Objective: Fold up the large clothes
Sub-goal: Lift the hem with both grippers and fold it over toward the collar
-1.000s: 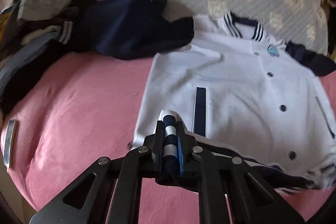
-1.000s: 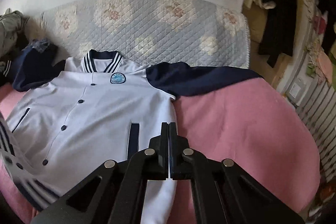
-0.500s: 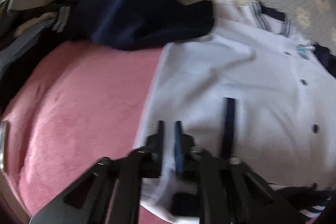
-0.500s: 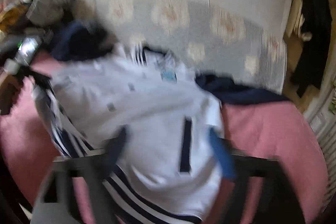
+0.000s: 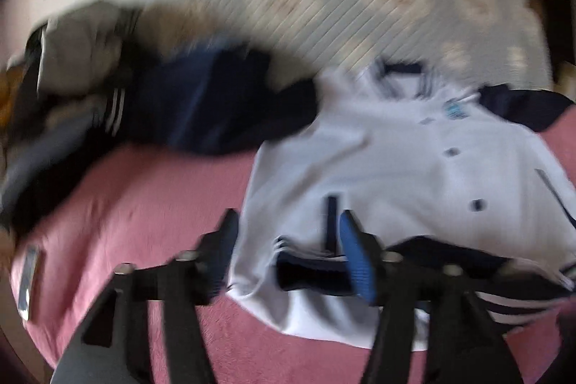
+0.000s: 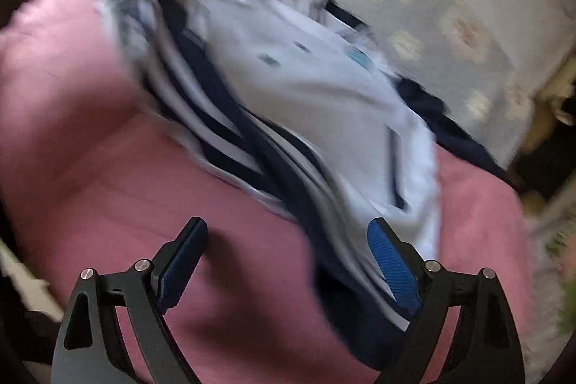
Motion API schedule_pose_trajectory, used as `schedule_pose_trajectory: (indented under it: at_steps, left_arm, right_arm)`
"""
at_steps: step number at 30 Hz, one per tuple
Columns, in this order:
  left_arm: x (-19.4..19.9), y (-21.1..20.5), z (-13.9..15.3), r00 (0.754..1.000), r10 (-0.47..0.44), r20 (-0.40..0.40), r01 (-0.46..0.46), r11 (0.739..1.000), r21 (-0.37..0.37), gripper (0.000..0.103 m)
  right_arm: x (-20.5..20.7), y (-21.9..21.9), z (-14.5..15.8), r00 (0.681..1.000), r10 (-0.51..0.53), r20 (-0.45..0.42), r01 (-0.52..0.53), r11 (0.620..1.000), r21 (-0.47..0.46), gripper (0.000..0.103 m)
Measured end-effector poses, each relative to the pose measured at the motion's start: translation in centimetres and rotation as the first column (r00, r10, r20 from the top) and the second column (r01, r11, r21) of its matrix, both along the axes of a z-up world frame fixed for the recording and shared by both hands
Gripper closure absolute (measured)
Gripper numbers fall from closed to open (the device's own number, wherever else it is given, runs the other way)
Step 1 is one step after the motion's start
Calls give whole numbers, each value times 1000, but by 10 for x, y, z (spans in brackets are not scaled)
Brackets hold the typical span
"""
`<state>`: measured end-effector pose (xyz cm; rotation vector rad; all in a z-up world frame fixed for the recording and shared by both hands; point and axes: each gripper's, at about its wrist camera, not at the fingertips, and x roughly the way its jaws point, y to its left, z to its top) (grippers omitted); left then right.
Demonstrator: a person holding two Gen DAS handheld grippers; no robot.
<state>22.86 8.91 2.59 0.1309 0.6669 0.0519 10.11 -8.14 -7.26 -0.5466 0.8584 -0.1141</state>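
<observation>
**Both grippers let go over the jacket**

Since a moment ago the left gripper [image 5: 288, 240] has dropped the striped hem it was pinching, and its jaws have just been opening. They now stand apart, with the hem [image 5: 313, 270] lying loose between them and no pad pressing on it. Back then the right gripper [image 6: 288, 251] was pressed shut with nothing in it. It has spread wide too and has tipped over to one side, so its view is slanted now.

Close to the left gripper, the bottom edge of the white jacket [image 5: 396, 168] is folded up, with its dark blue and white stripes showing. Between the right gripper's blue pads [image 6: 392, 265] lie the pink bed cover [image 6: 252, 258] and a bit of the striped hem, but the pads touch neither.

The jacket lies face up on the pink cover, in the middle of the bed. Dark snaps run up its front and a small blue badge [image 5: 453, 108] sits near the collar. One dark blue sleeve [image 5: 522, 107] sticks out to the side at the far end.

Beside the jacket, farther off, there is a heap of dark clothes [image 5: 201, 110]. Behind it all stands a grey quilted cushion [image 5: 360, 20] with pale flowers, against a white wall. Both views are blurry.
</observation>
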Motion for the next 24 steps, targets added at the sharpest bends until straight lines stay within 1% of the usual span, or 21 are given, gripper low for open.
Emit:
schedule_pose_trajectory:
  at_steps: [1,3,4,5,6,7,8,10,12,13,14,16,17,19,21,22,23,24]
  left_arm:
    - [-4,-8,4,999,-39,18,39,999,14,39]
    - [-5,-19,4,997,-81,17,80,996,30,32]
    - [-4,-21,3,996,-85,6,84,996,26,32]
    - [-2,-21,1,996,-88,-12,88,996,12,31]
    - [0,-20,-2,995,-89,-34,88,996,-13,31]
    - [3,-18,-4,995,-85,-52,83,996,-38,31]
    - [6,-15,-6,995,-77,-65,73,995,-61,31]
    - [11,-8,-10,994,-59,-89,49,993,-105,31]
    - [17,3,-18,990,-43,-132,18,983,-182,31]
    - [20,8,-23,987,-24,-159,-10,978,-210,31]
    - [19,14,-28,983,0,-183,-43,972,-232,31]
    - [21,26,-34,977,31,-211,-87,962,-259,31]
    - [23,33,-34,976,42,-214,-98,960,-262,31]
    - [24,41,-34,977,53,-205,-104,963,-248,31]
    - [30,46,-37,978,70,-199,-114,970,-216,31]
    - [33,48,-40,975,97,-199,-136,972,-193,31]
    - [37,51,-44,969,144,-203,-178,970,-164,32]
    - [41,55,-51,959,188,-212,-221,964,-145,40]
  right_arm:
    - [0,-11,4,998,-48,35,49,999,-21,11]
    - [0,-31,14,987,-121,102,126,991,-43,11]
    - [1,-43,24,981,-145,127,148,989,-16,11]
    - [4,-51,31,978,-159,131,159,987,14,11]
    - [7,-61,40,973,-183,142,176,983,56,11]
    - [8,-68,48,966,-205,160,196,978,73,11]
    - [11,-73,54,956,-228,186,219,973,71,11]
    - [24,-84,63,929,-276,245,280,960,21,11]
    - [41,-99,67,909,-325,261,341,940,-18,11]
    - [47,-107,69,901,-353,250,367,930,-9,11]
    - [52,-119,73,891,-394,227,392,918,53,11]
    - [49,-136,80,891,-419,177,379,899,220,11]
    - [46,-144,85,895,-423,143,363,876,317,11]
    - [42,-153,89,907,-410,96,329,833,445,11]
    - [42,-154,81,919,-392,50,326,825,462,11]
    - [46,-154,71,926,-377,6,335,831,444,11]
    - [49,-152,60,928,-373,-22,345,834,430,11]
    - [53,-151,43,927,-369,-67,363,837,409,11]
